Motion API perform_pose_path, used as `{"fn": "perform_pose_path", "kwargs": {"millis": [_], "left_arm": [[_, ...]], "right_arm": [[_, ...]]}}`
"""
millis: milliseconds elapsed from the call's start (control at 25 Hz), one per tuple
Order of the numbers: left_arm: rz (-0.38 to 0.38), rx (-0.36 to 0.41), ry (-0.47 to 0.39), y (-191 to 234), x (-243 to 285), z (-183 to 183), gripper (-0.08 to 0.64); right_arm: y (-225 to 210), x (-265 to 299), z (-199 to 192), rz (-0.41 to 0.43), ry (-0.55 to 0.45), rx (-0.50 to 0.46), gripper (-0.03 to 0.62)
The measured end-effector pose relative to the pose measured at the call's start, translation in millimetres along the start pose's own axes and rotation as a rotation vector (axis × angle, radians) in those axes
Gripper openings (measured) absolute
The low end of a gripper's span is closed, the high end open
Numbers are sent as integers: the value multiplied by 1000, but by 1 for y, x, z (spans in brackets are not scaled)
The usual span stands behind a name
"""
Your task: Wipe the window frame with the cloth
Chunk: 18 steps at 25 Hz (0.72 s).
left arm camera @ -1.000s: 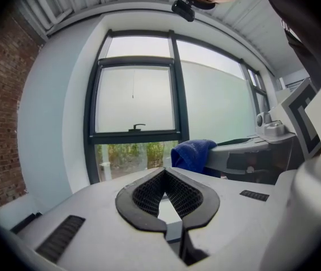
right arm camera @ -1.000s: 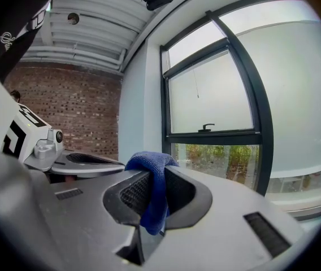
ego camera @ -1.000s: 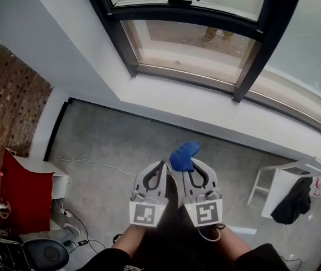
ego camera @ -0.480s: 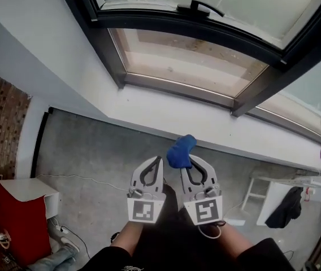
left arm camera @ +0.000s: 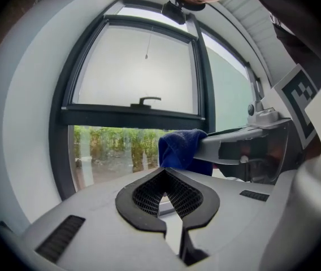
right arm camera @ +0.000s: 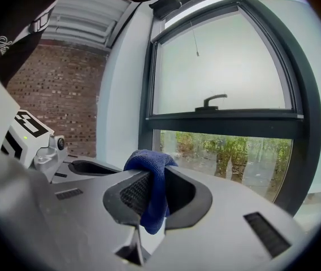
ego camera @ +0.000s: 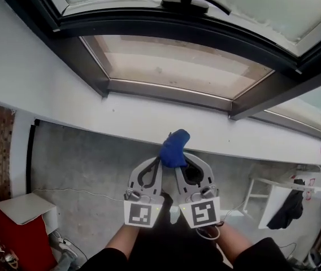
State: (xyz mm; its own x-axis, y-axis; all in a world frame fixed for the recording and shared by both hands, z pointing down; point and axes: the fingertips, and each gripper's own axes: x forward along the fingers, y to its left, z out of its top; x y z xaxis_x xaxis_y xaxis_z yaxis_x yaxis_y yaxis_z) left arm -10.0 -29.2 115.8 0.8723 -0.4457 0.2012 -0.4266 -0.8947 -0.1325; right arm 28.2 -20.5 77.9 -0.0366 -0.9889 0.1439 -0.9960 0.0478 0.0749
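Head view: two grey hand-held grippers sit side by side above a grey concrete floor. The right gripper (ego camera: 178, 164) carries a bunched dark-blue cloth (ego camera: 173, 147), near the white sill (ego camera: 121, 114) but clear of the black metal window frame (ego camera: 166, 26), whose right end is cut off.

Left gripper view: the left gripper (left arm camera: 164, 173) has its jaws closed tip to tip, with nothing between them.

Right gripper view: the jaws clamp the cloth, a fold bulging beyond the tips. Leading with that fold should keep plastic off the frame. Any dirt on the frame cannot be made out.
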Motion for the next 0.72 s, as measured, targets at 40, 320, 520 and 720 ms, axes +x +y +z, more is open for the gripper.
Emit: {"fn": "perform_pose_path", "kwargs": {"millis": [40, 320, 520, 720], "left_arm": [[-6, 5, 4, -2, 14, -9, 6], [75, -212, 6, -8, 104, -61, 6], [-6, -140, 29, -30, 148, -87, 6], [-33, -213, 13, -50, 185, -111, 6]], "right_arm": [[-11, 6, -13, -7, 11, 7, 32], [-85, 37, -96, -57, 83, 33, 32], [-127, 45, -129, -123, 84, 36, 32], [-158, 45, -167, -192, 86, 54, 32]]}}
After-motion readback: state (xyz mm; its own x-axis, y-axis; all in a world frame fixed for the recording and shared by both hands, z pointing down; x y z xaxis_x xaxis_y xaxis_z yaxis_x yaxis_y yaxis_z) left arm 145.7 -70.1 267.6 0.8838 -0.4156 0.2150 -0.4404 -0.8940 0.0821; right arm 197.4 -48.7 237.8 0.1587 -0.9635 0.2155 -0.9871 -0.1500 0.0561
